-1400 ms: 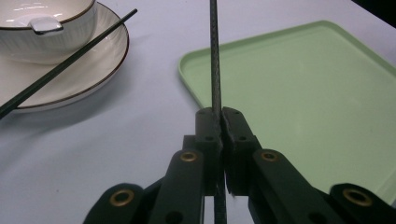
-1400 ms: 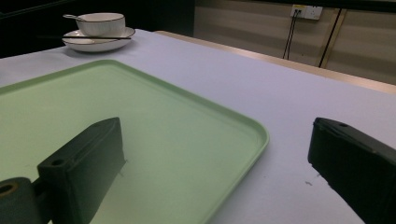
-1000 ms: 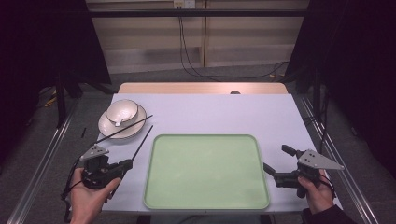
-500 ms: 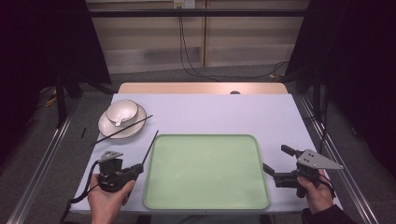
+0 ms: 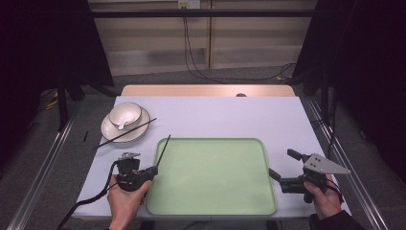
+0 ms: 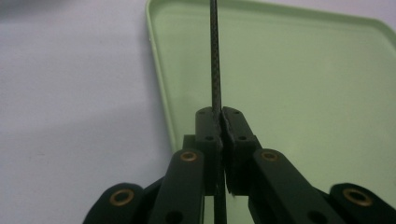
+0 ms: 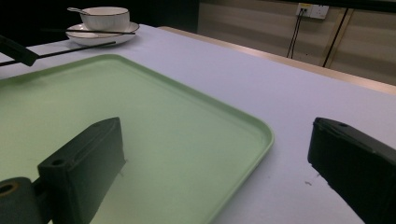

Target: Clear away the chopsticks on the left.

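Observation:
My left gripper (image 5: 153,169) sits at the front left, beside the left edge of the green tray (image 5: 239,148). It is shut on a thin black chopstick (image 5: 163,149) that slants up and away over the tray's rim. In the left gripper view the jaws (image 6: 219,119) pinch the chopstick (image 6: 215,56) above the tray (image 6: 289,79). A second chopstick (image 5: 125,132) lies across a saucer (image 5: 109,130) that carries a white bowl (image 5: 125,114). My right gripper (image 5: 282,164) rests open at the tray's right edge, with nothing between its jaws (image 7: 217,133).
The tray (image 7: 154,116) lies on a white tabletop (image 5: 225,115), bare behind it up to a wooden strip (image 5: 206,90) at the far edge. A spoon handle (image 7: 74,9) sticks out of the bowl (image 7: 105,17). Metal rails run along both table sides.
My left gripper has carried the chopstick to the right, from the table's left edge to the tray's left rim. The right gripper has stayed put.

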`<state>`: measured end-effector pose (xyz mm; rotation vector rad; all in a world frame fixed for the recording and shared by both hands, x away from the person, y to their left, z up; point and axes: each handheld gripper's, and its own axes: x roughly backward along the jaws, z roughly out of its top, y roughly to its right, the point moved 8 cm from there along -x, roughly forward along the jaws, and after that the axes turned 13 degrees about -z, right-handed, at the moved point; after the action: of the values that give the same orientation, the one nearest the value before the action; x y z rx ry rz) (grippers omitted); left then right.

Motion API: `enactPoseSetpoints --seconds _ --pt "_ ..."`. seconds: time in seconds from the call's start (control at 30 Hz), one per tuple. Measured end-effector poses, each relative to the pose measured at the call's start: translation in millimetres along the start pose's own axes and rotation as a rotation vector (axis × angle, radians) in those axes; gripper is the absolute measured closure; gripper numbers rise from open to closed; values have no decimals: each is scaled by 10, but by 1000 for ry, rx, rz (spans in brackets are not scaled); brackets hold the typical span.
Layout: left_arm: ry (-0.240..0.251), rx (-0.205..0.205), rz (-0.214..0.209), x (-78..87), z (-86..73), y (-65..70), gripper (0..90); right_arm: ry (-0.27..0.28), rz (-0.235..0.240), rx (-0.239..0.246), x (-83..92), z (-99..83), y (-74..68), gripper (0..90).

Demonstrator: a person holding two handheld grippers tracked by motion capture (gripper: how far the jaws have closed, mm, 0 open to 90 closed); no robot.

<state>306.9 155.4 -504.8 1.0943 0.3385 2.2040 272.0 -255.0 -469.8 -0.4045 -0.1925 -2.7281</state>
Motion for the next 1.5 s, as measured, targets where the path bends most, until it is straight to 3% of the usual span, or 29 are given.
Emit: enactPoseSetpoints --seconds 0.27,0.47,0.67,1.03,1.13,1.2,1.23,1.3,1.33,1.37,1.43,1.5 --pt "-28 14 8 -202 -3 -16 862 -5 0 -1 0 -4 -9 32" --pt "-62 0 10 -284 -55 -17 861 -4 3 0 -5 -4 -12 33" --pt "-66 -30 16 -279 -62 -26 854 -4 6 1 -2 -5 -17 33" --pt "-64 -33 -1 -286 -59 -7 819 -6 9 2 -2 -6 -23 32" --pt "-58 -55 11 -263 -40 -33 780 -5 9 1 -1 -6 -23 32" --pt "2 -94 -8 -216 35 -12 762 -6 12 -1 2 -4 -25 33" --pt "22 -133 -6 -176 78 -2 741 -6 13 -2 2 -4 -26 32" --pt "46 -161 -28 -136 116 12 690 -4 7 -1 3 -2 -18 32" --pt "64 -197 -32 -94 138 24 629 -2 11 -2 4 0 -17 32" --pt "64 -197 -32 -94 138 24 599 -1 10 0 4 0 -15 32" --pt "92 -216 -71 -47 166 68 584 -1 10 0 5 0 -16 32" --pt "117 -258 -87 18 205 104 528 1 10 3 4 2 -16 32"
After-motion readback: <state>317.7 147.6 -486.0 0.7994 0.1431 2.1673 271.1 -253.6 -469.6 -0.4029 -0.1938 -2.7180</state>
